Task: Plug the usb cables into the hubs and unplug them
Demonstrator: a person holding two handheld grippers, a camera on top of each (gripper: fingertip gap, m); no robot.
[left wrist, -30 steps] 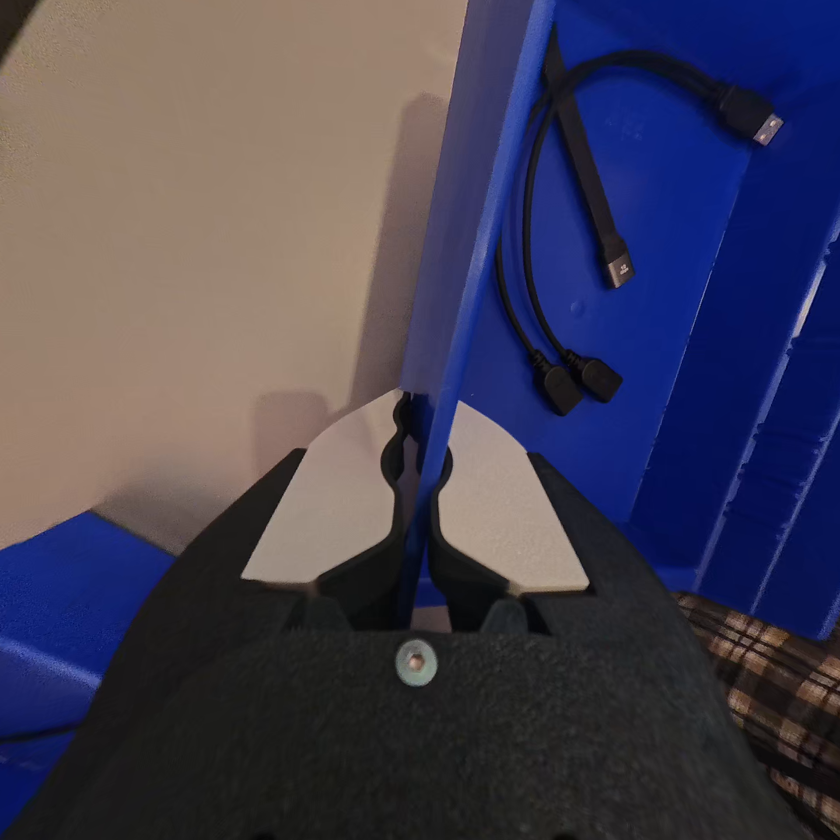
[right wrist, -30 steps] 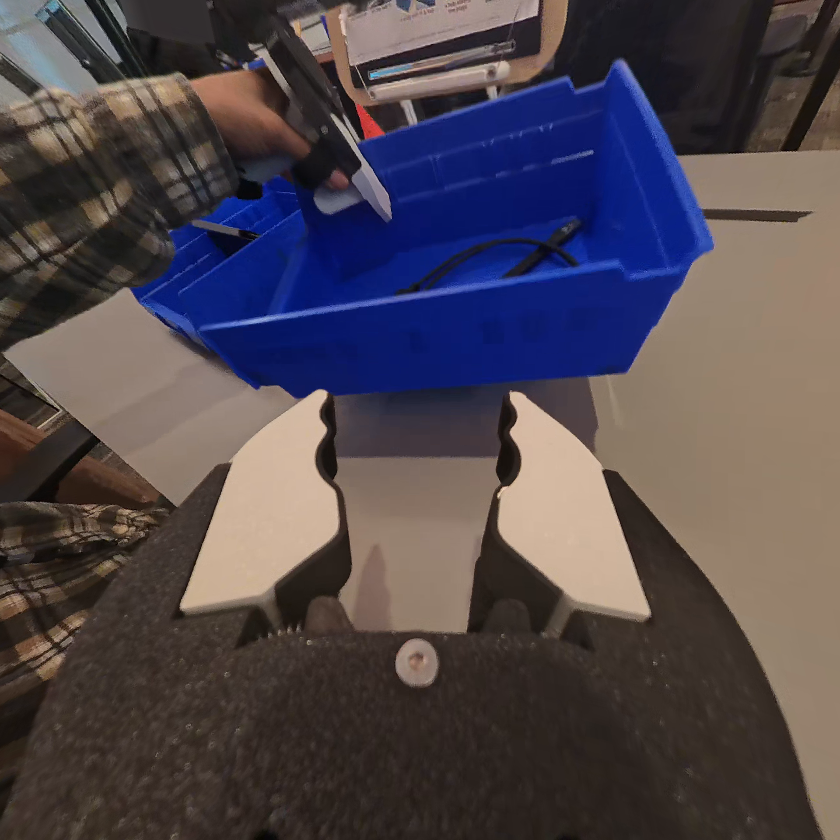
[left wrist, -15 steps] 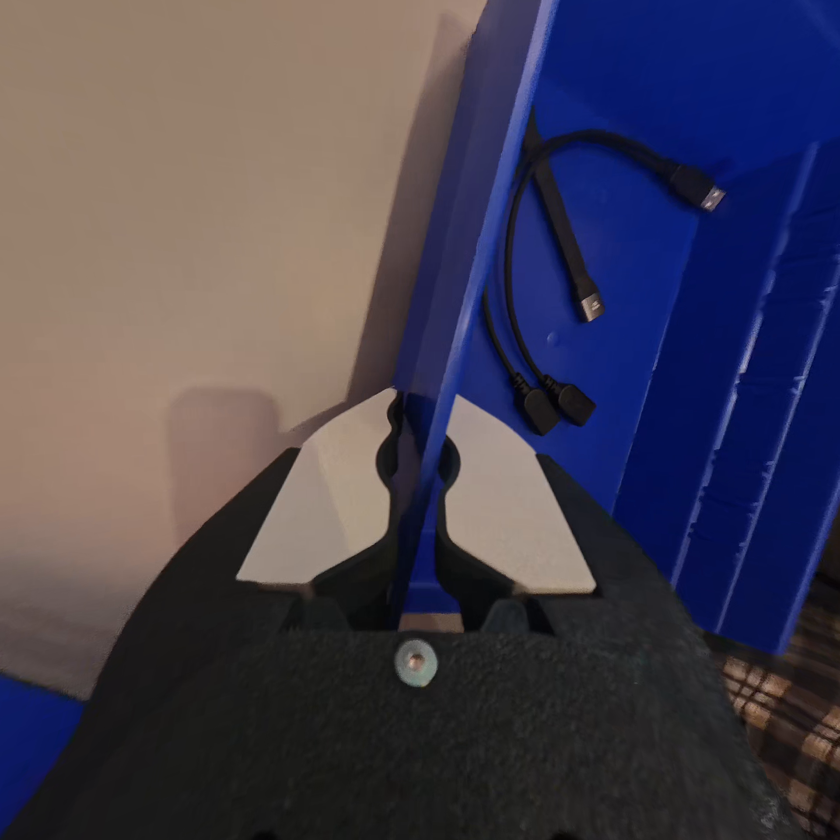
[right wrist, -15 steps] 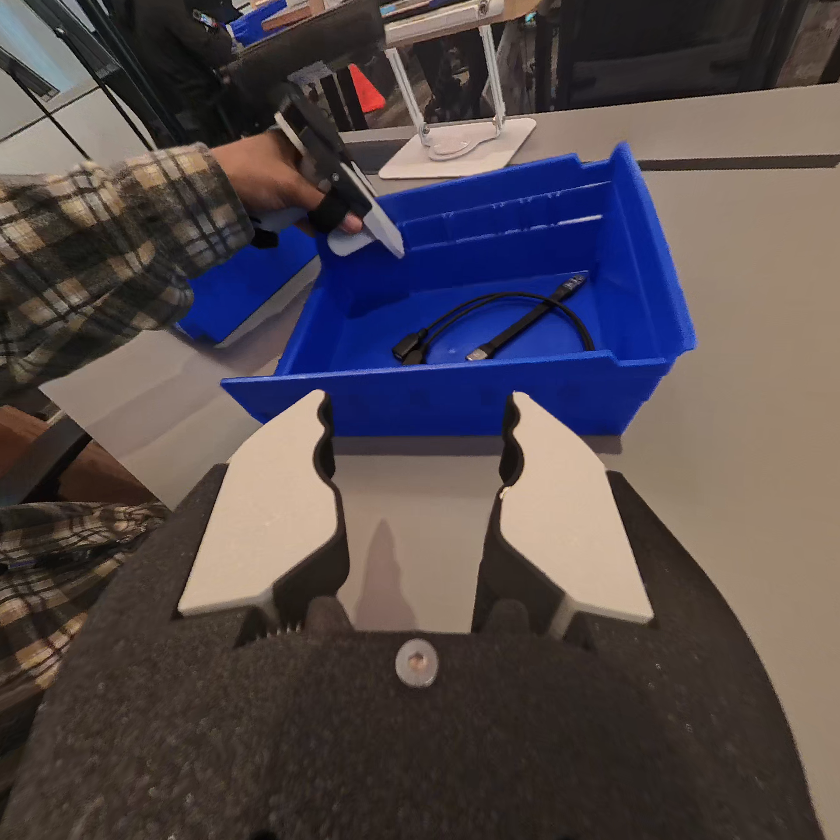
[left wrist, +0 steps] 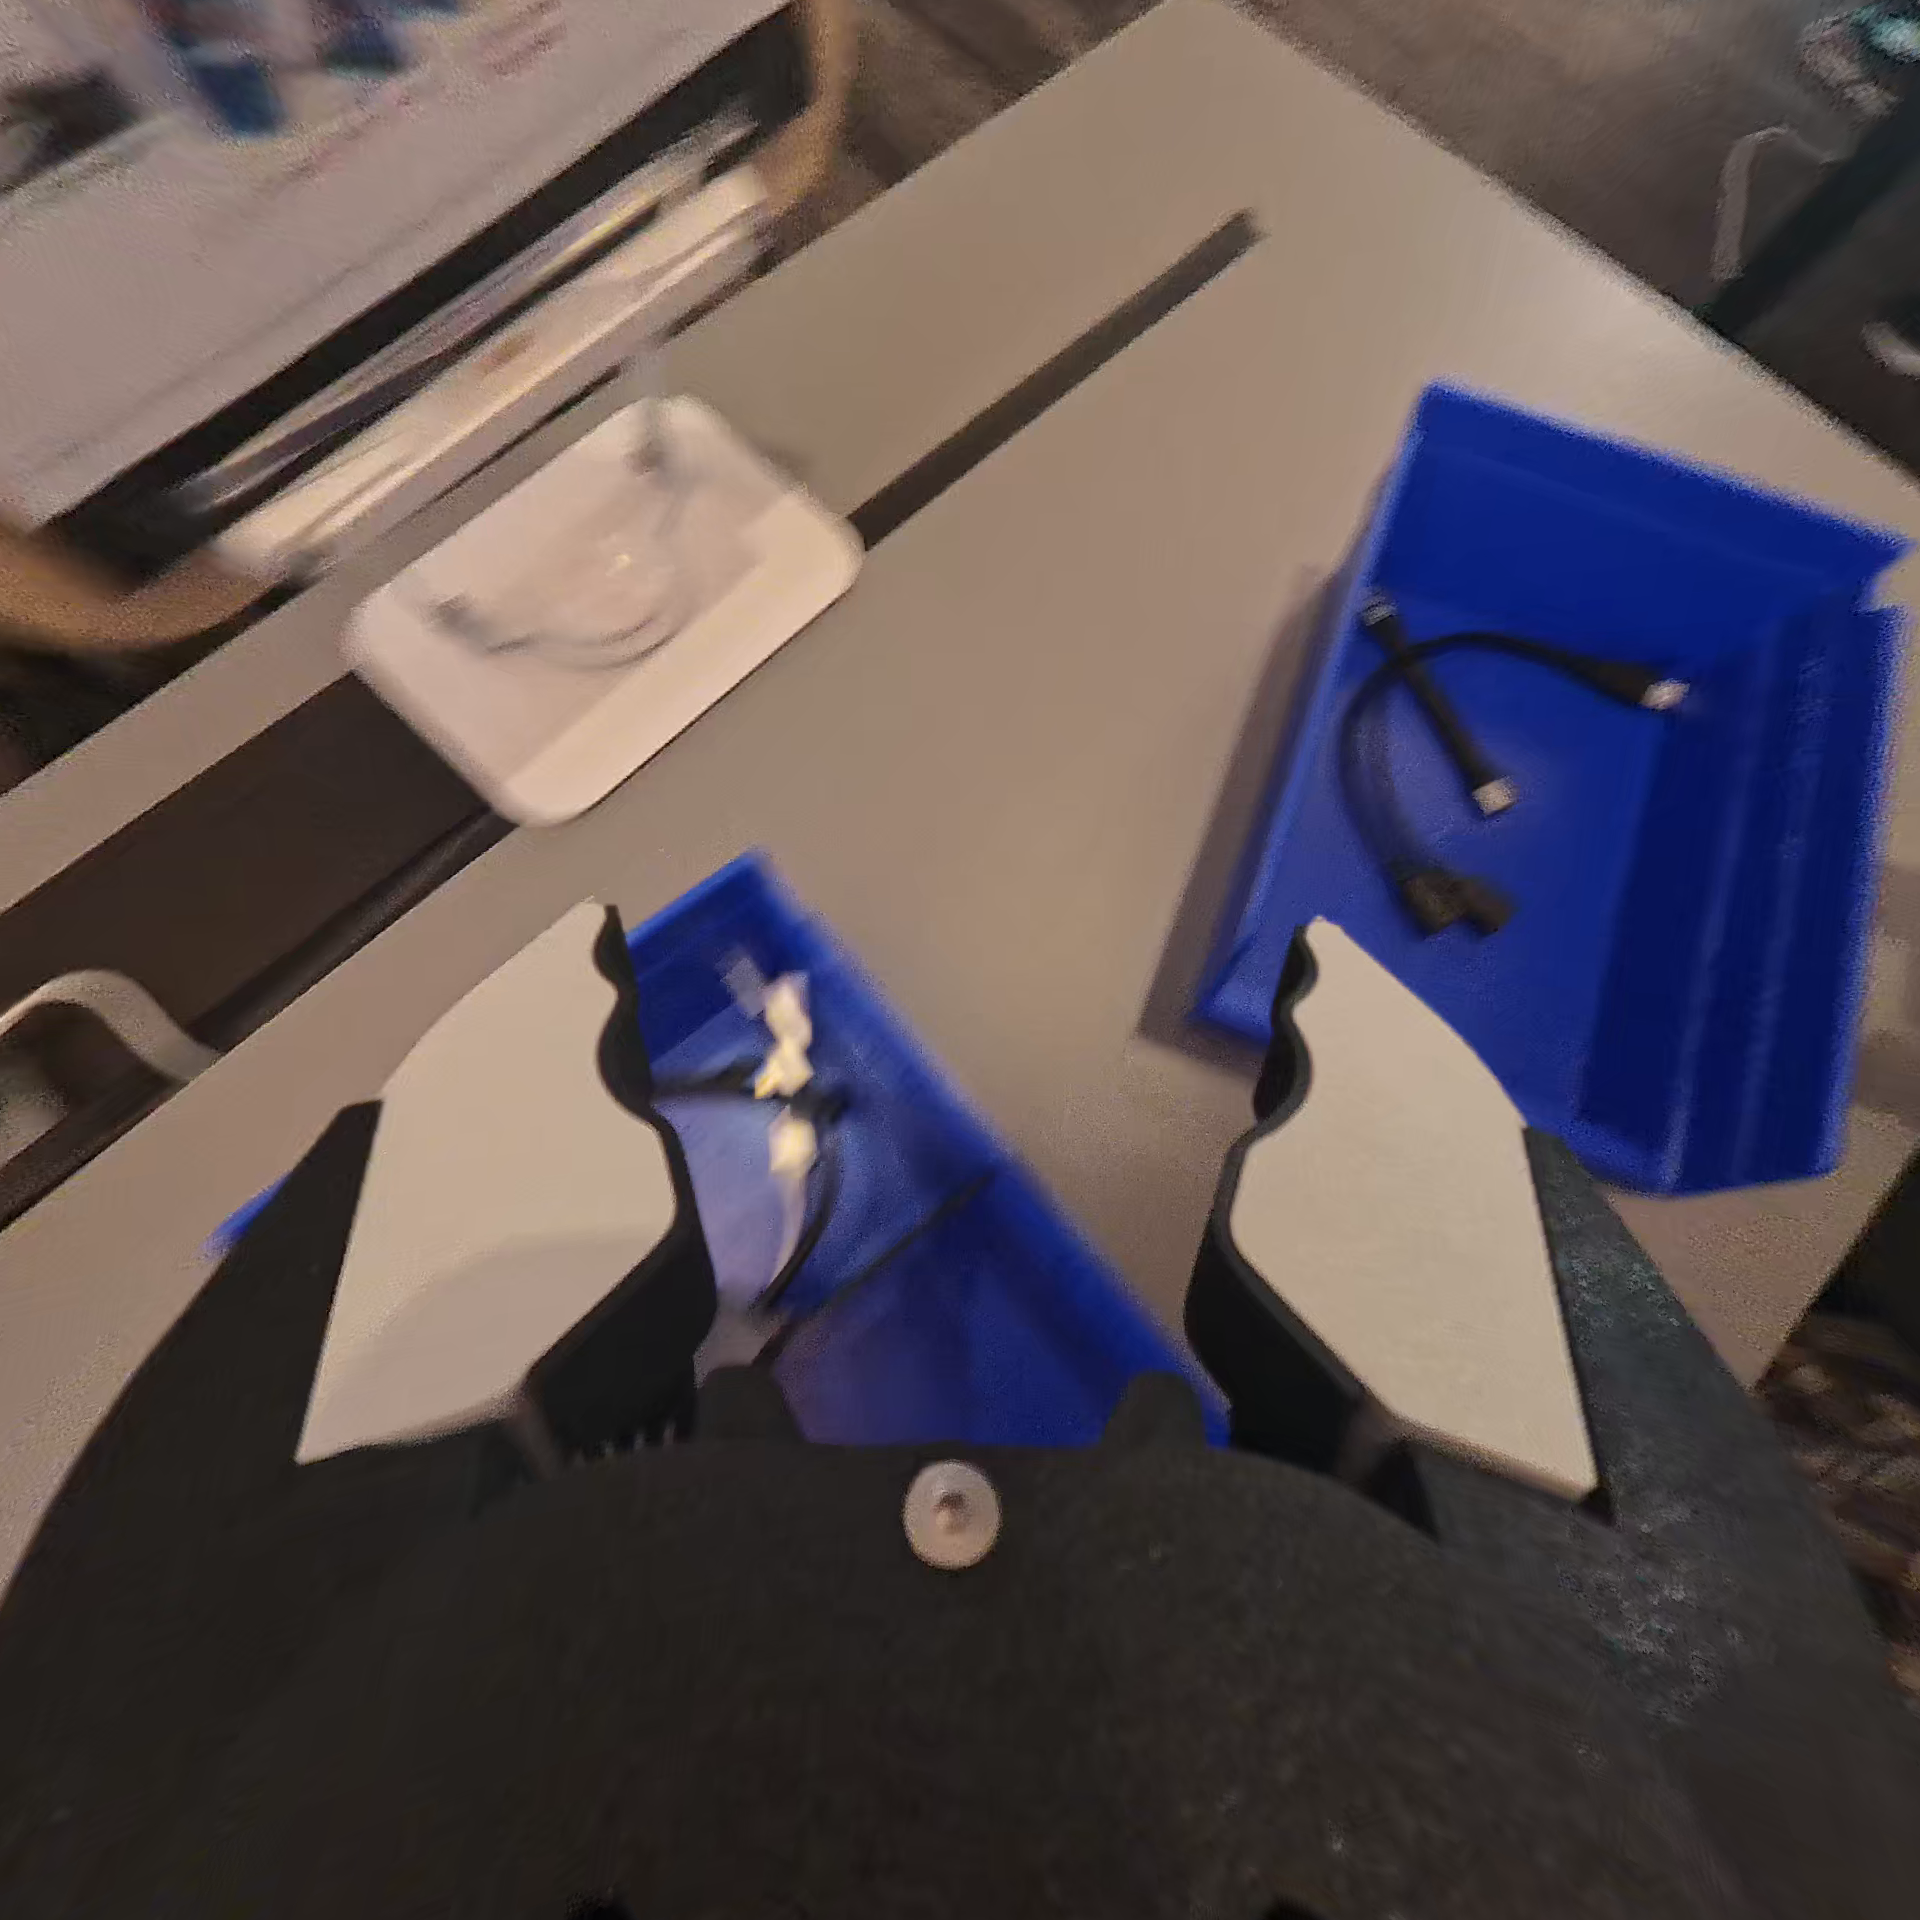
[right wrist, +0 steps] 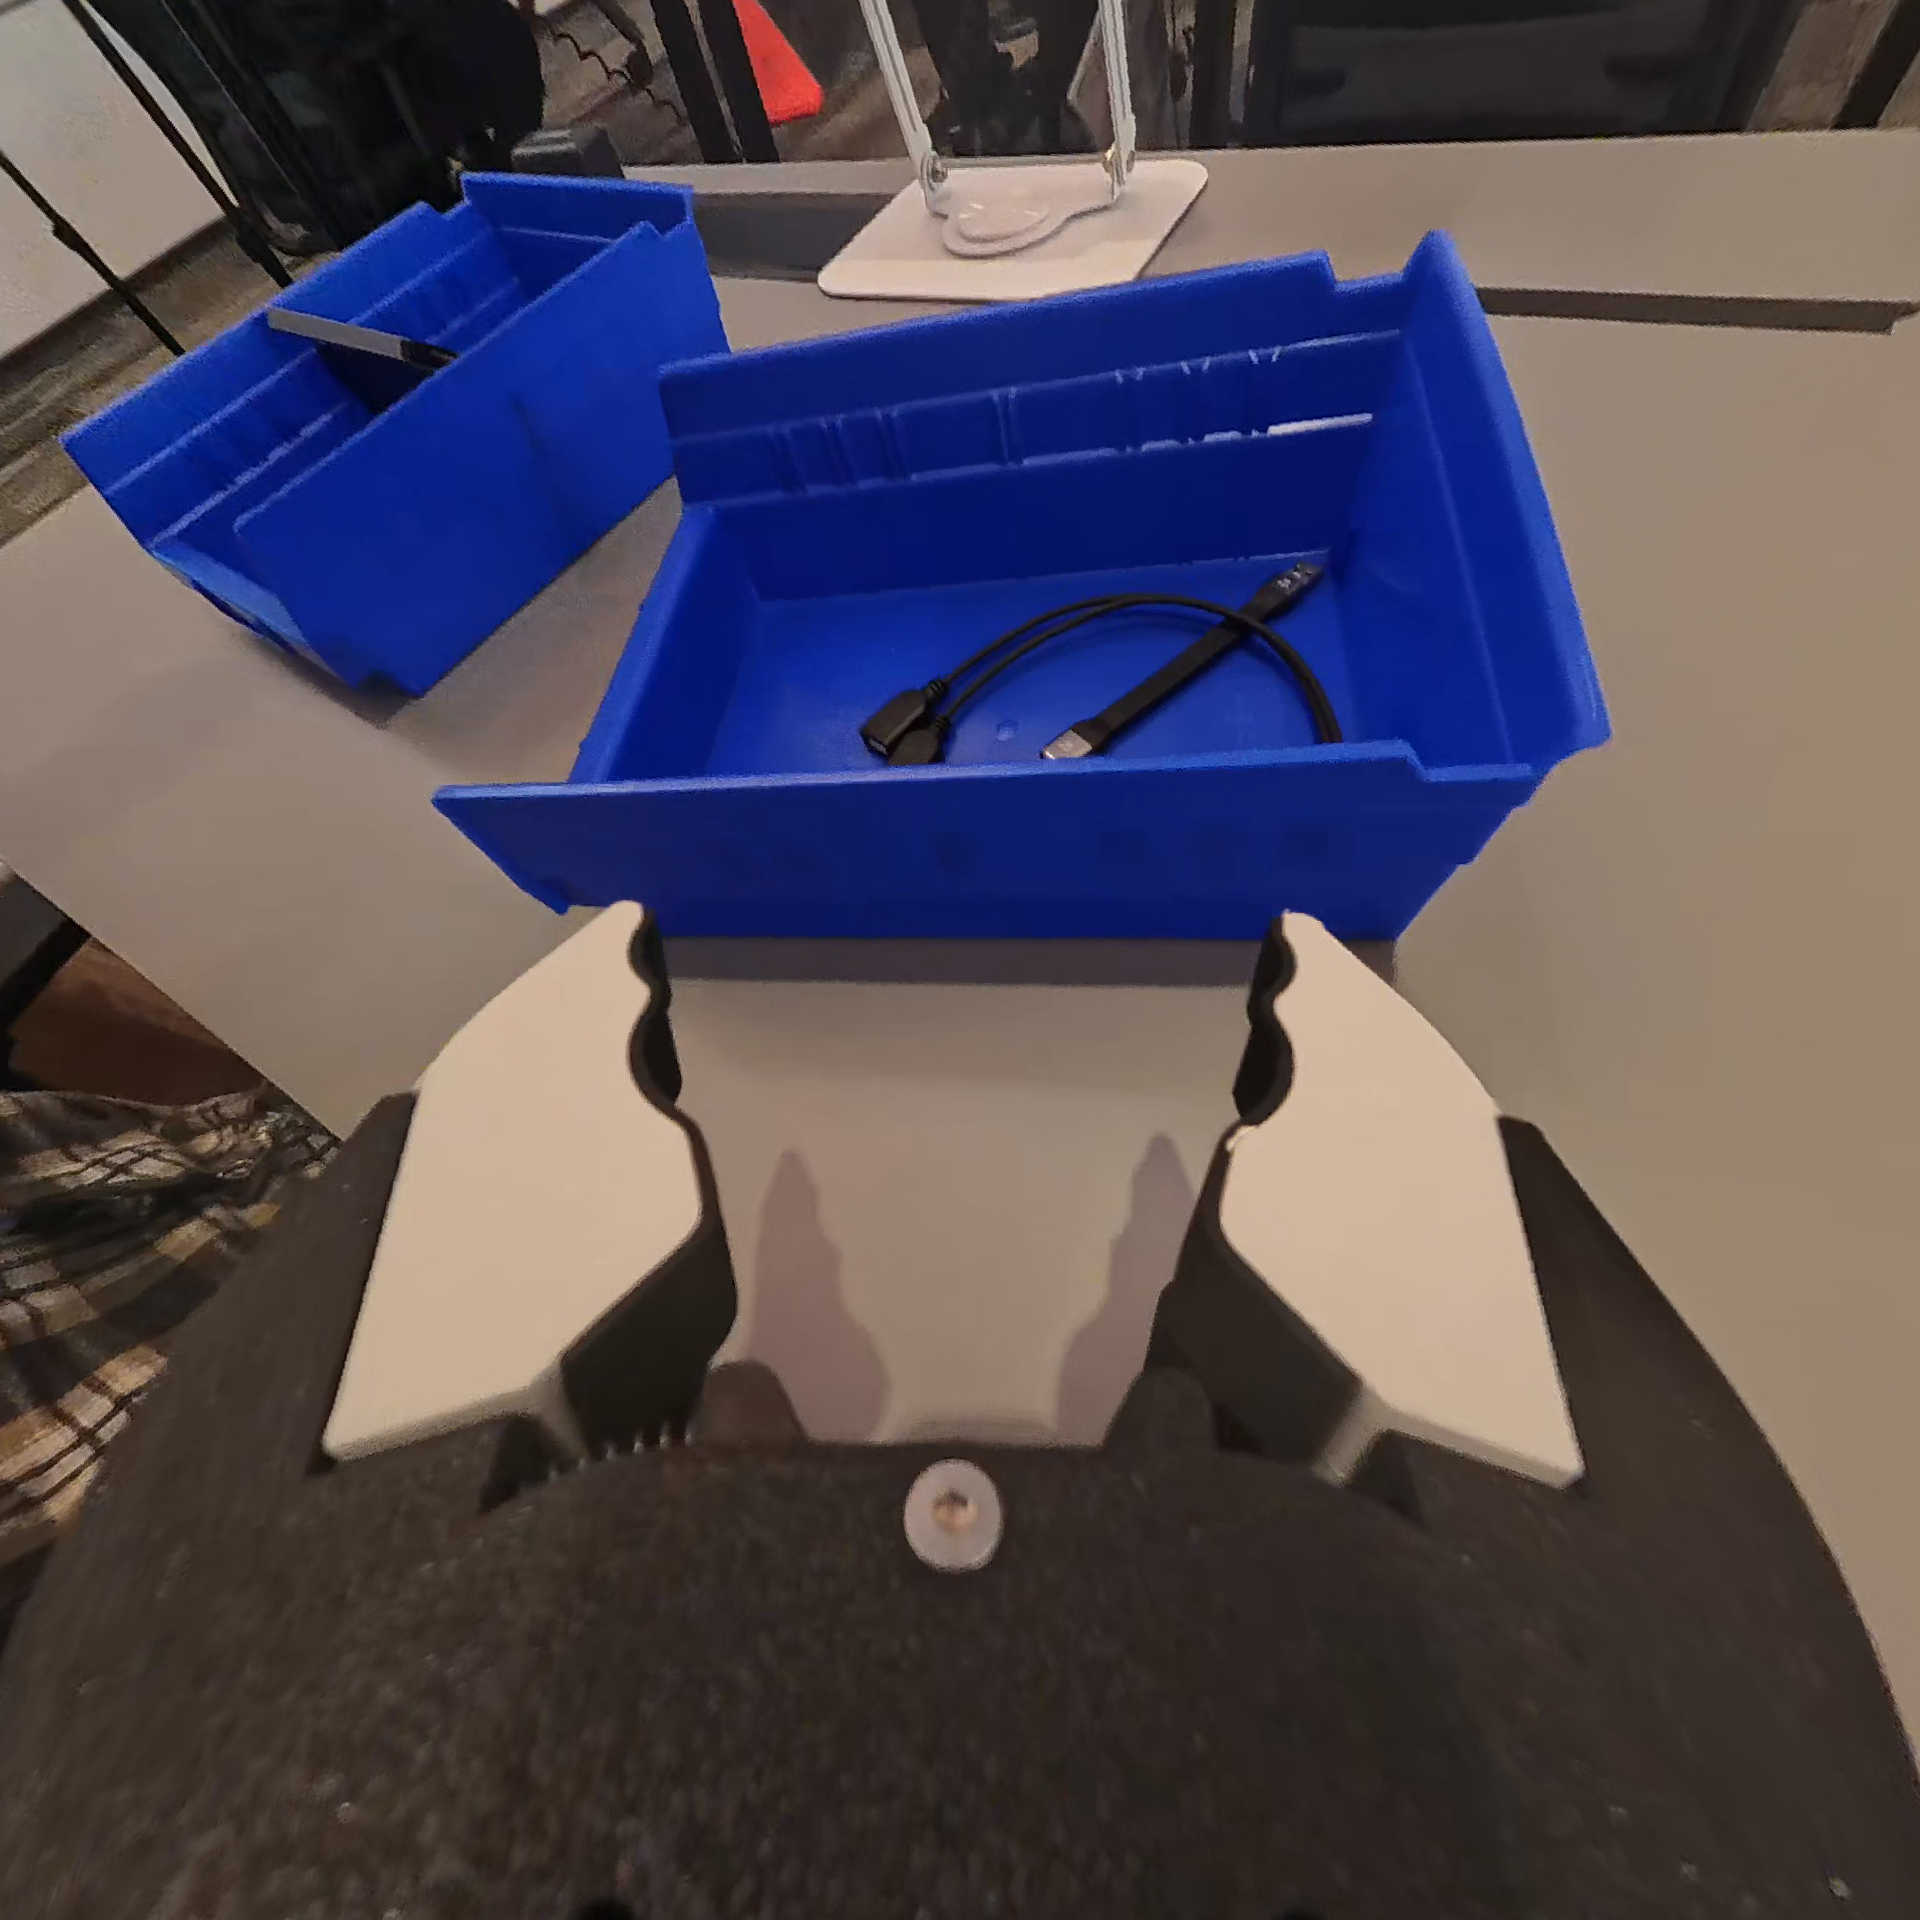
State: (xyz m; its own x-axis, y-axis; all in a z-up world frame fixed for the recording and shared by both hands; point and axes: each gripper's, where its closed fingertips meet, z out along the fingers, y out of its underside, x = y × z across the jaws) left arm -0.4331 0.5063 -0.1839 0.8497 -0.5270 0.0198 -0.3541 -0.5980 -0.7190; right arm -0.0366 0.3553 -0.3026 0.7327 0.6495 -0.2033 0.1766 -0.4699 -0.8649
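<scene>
A blue bin point(right wrist: 1039, 862) stands on the grey table and holds black USB cables point(right wrist: 1132, 665); the bin point(left wrist: 1766, 935) and cables point(left wrist: 1455, 727) also show at the right of the blurred left wrist view. My right gripper point(right wrist: 956, 935) is wide open and empty, just in front of this bin's near wall. My left gripper point(left wrist: 951, 935) is wide open and empty, held above a second blue bin point(left wrist: 935, 1247) with white-tipped cables point(left wrist: 784, 1049) inside. That second bin point(right wrist: 416, 468) stands at the left in the right wrist view, a dark flat item point(right wrist: 353, 343) leaning in it.
A white stand base point(right wrist: 1018, 229) sits on the table behind the bins and shows in the left wrist view point(left wrist: 623, 613). A dark seam point(left wrist: 1039, 384) runs across the table. A plaid sleeve point(right wrist: 104, 1247) is at the lower left.
My left gripper let go of the bin's wall, opened wide and swung up and away to over the second bin. The bin now rests flat. My right gripper opened wider.
</scene>
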